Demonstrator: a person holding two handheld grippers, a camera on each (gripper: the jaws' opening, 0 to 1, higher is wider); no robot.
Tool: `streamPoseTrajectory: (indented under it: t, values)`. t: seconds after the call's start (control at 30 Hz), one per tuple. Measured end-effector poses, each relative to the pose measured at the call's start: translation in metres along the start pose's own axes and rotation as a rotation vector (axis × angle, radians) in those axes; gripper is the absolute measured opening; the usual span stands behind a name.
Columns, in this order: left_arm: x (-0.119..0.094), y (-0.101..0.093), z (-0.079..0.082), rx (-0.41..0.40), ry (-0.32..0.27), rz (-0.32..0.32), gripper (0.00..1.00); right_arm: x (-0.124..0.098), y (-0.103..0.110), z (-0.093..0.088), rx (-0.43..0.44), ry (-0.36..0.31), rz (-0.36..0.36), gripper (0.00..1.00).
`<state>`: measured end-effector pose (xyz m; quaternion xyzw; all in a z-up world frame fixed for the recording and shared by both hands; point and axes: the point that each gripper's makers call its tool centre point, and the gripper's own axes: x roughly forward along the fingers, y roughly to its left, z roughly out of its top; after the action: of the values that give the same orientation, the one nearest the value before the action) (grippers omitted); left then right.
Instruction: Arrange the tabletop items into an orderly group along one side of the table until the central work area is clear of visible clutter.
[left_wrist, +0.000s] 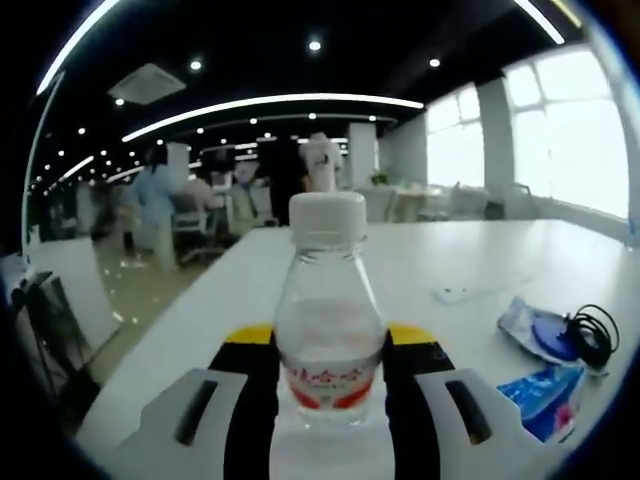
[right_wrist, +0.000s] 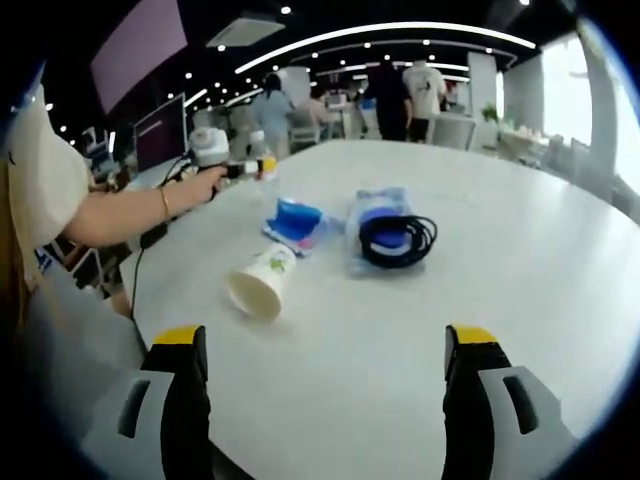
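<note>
Water bottle (left_wrist: 329, 330) clamped between left hand-held gripper (left_wrist: 330, 385) jaws.

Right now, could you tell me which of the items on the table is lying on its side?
The white paper cup; it is tipped over, its open mouth towards the right gripper. The water bottle in the left gripper stands upright.
</note>
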<state>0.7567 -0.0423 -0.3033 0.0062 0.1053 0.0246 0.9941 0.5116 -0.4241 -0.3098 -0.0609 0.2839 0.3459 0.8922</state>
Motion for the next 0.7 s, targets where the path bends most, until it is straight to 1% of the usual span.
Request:
streamPoseTrajectory:
  t: [0.07, 0.1, 0.13, 0.17, 0.2, 0.27, 0.33, 0.47, 0.5, 0.53, 0.63, 0.7]
  values:
    - [0.0, 0.0, 0.0, -0.004, 0.006, 0.005, 0.38, 0.0, 0.001, 0.0, -0.005, 0.003, 0.001, 0.97]
    - [-0.001, 0.002, 0.001, 0.012, 0.009, 0.024, 0.4, 0.0, 0.001, 0.0, -0.005, 0.003, 0.001, 0.97]
    - [-0.003, 0.006, 0.001, 0.036, 0.018, 0.053, 0.44, 0.0, 0.002, -0.001, -0.002, 0.004, 0.004, 0.97]
    - [-0.004, 0.007, 0.005, 0.047, -0.002, 0.058, 0.48, 0.0, 0.002, -0.001, 0.0, 0.005, 0.005, 0.97]
    - [-0.005, 0.006, 0.008, 0.018, -0.007, 0.041, 0.5, 0.0, 0.002, -0.001, -0.002, 0.006, 0.004, 0.97]
    - [-0.006, 0.005, 0.01, 0.003, -0.012, 0.029, 0.51, 0.0, 0.003, -0.001, -0.005, 0.007, 0.006, 0.97]
    - [-0.009, 0.007, 0.014, 0.02, -0.016, 0.042, 0.57, 0.001, 0.003, 0.0, -0.005, 0.002, 0.007, 0.97]
    - [-0.015, 0.006, 0.019, 0.026, -0.026, 0.027, 0.64, 0.002, 0.005, 0.003, -0.009, -0.007, 0.013, 0.98]
    - [-0.017, 0.005, 0.019, 0.026, -0.024, 0.026, 0.67, 0.002, 0.005, 0.005, -0.01, -0.01, 0.016, 0.98]
    - [-0.019, 0.005, 0.019, 0.027, -0.021, 0.024, 0.72, 0.003, 0.006, 0.007, -0.011, -0.013, 0.019, 0.98]
    - [-0.026, 0.001, 0.023, 0.033, -0.03, 0.004, 0.81, 0.005, 0.006, 0.018, -0.019, -0.039, 0.027, 0.98]
    - [-0.03, -0.002, 0.027, 0.039, -0.042, -0.014, 0.84, 0.007, 0.007, 0.022, -0.023, -0.048, 0.033, 0.98]
